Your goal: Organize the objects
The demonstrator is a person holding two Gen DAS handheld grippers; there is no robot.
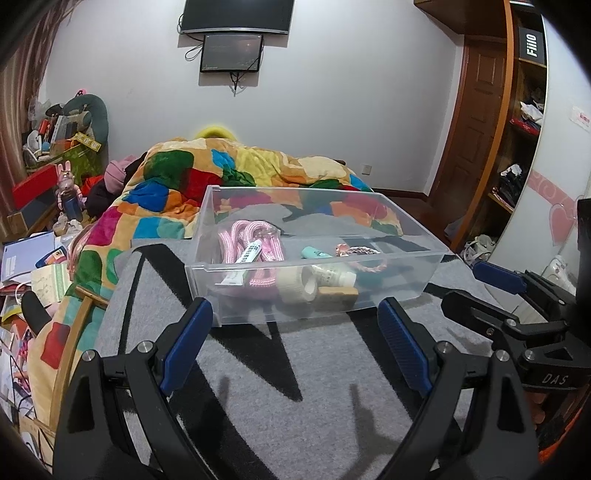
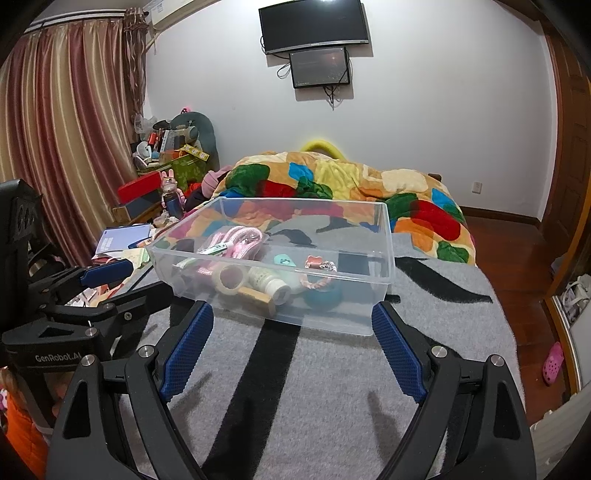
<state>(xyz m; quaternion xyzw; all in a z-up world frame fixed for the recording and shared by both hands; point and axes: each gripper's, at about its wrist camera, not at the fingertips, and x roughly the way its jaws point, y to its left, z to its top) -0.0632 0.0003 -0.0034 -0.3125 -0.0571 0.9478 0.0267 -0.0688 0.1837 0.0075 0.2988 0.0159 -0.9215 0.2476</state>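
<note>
A clear plastic bin (image 1: 406, 273) (image 2: 384, 236) stands on a grey and black blanket (image 1: 332, 387) (image 2: 332, 387) on the bed. Inside lie a pink cord (image 1: 236, 236) (image 2: 243, 236), a white tube (image 1: 243, 258), a beige tape roll (image 1: 299, 286) (image 2: 231, 278), a small white bottle (image 1: 334, 277) (image 2: 269, 282), a mint item (image 1: 314, 253) (image 2: 284, 260), a pink braided bracelet (image 1: 364, 254) (image 2: 317, 271) and a wooden piece (image 1: 338, 295). My left gripper (image 1: 295, 310) is open and empty just before the bin. My right gripper (image 2: 291, 314) is open and empty at the bin's near wall. The right gripper (image 1: 484, 291) also shows at the left view's right side, and the left gripper (image 2: 118, 280) at the right view's left side.
A colourful patchwork quilt (image 1: 177, 184) (image 2: 332, 177) is heaped behind the bin. Clutter, boxes and papers (image 1: 44, 240) (image 2: 155, 184) lie left of the bed. A wooden wardrobe (image 1: 517, 147) stands on the right. Screens (image 1: 232, 22) (image 2: 314, 26) hang on the wall. Wood floor (image 2: 517, 258) is to the right.
</note>
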